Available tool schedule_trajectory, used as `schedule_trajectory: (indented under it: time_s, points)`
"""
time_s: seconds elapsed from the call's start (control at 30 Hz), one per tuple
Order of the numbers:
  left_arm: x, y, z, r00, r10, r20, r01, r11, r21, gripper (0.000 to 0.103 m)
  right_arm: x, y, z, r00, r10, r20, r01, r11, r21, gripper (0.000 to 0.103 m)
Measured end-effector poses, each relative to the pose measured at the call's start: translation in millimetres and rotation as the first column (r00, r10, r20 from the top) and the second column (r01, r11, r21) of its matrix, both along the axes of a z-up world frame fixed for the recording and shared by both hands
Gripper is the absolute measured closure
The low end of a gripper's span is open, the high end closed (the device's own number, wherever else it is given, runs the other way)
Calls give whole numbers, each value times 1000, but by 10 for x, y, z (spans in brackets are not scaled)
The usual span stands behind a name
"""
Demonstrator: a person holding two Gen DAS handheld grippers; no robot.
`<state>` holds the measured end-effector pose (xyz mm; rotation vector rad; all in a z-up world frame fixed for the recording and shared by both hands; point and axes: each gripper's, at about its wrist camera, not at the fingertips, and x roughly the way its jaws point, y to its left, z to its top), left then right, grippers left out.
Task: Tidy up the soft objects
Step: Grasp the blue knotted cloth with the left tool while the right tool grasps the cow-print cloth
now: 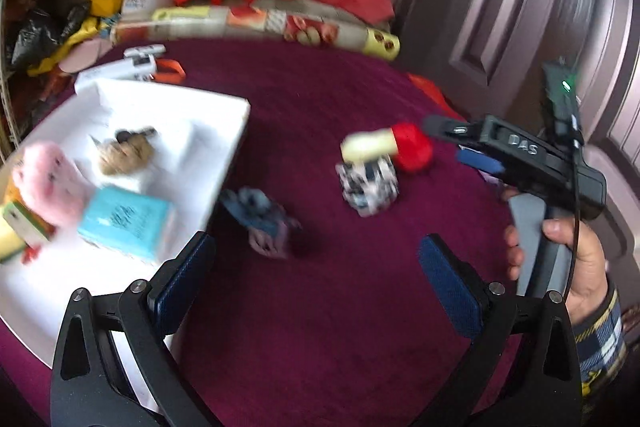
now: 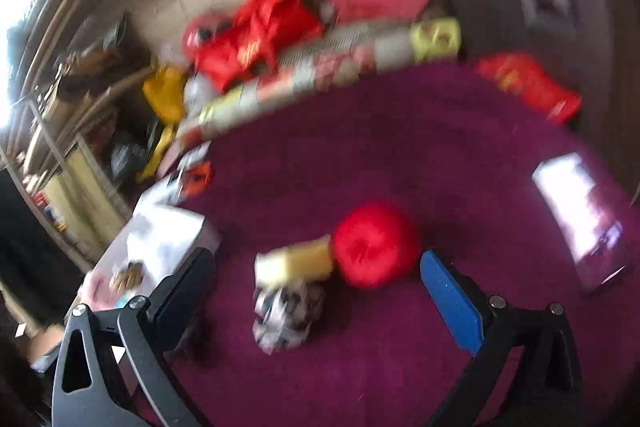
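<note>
Both grippers gape wide and empty: right gripper (image 2: pixel 316 291) faces the mushroom (image 2: pixel 344 255), lying crosswise; left gripper (image 1: pixel 316 283) sits farther off.

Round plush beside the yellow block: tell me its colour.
Bright red plush, clearest in the right wrist view.
</note>
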<state>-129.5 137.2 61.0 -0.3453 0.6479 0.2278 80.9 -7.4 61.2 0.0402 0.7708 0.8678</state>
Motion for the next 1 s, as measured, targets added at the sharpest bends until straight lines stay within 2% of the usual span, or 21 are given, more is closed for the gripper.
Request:
schedule_trajectory:
  time_s: [0.1, 0.17, 0.27, 0.3, 0.33, 0.37, 0.47, 0.5, 0.57, 0.63, 0.8, 1.0]
  points:
    - [52, -87, -117, 998, -4, -59, 3, 1000, -4, 0, -117, 300, -213, 995, 102, -15, -103, 989, -109, 1]
    - [124, -119, -153, 996, -3, -85, 2, 1000, -7, 0, -153, 484, -343, 989, 148, -21, -149, 977, -155, 7]
    - [153, -96, -160, 996, 28, -89, -27, 1000, 13, 0, -122, 705, -538, 985, 174, -18, -173, 959, -226, 31]
    - [161, -78, -153, 995, 40, -89, -39, 999, 19, 0, -146, 679, -545, 985, 170, 19, -161, 960, -229, 41]
    - [179, -56, -144, 994, 54, -90, -52, 998, 25, 0, -140, 662, -538, 984, 174, 37, -161, 959, -232, 63]
    - [184, -43, -167, 994, 59, -95, -56, 998, 26, 0, -112, 621, -536, 982, 187, 22, -178, 962, -208, 68]
    - [270, -45, -231, 992, 45, -120, -44, 999, 6, 0, 28, 471, -559, 985, 169, -24, -171, 976, -138, 68]
    - [304, -61, -243, 991, 35, -126, -35, 999, 1, 0, 99, 419, -579, 985, 159, -63, -165, 981, -99, 68]
    - [395, -115, -258, 989, 31, -142, -27, 999, 24, 0, 168, 356, -588, 981, 157, -116, -163, 986, -43, 69]
    - [469, -146, -298, 984, 43, -170, -37, 998, 41, 0, 187, 302, -580, 982, 143, -123, -147, 989, -23, 68]
    - [606, -111, -449, 973, 53, -224, -62, 998, -33, 0, 265, 212, -605, 967, 144, -210, -134, 989, 62, 68]
    - [849, 78, -481, 968, 90, -234, -102, 994, -41, 0, 310, 114, -550, 966, 132, -224, -107, 987, 122, 66]
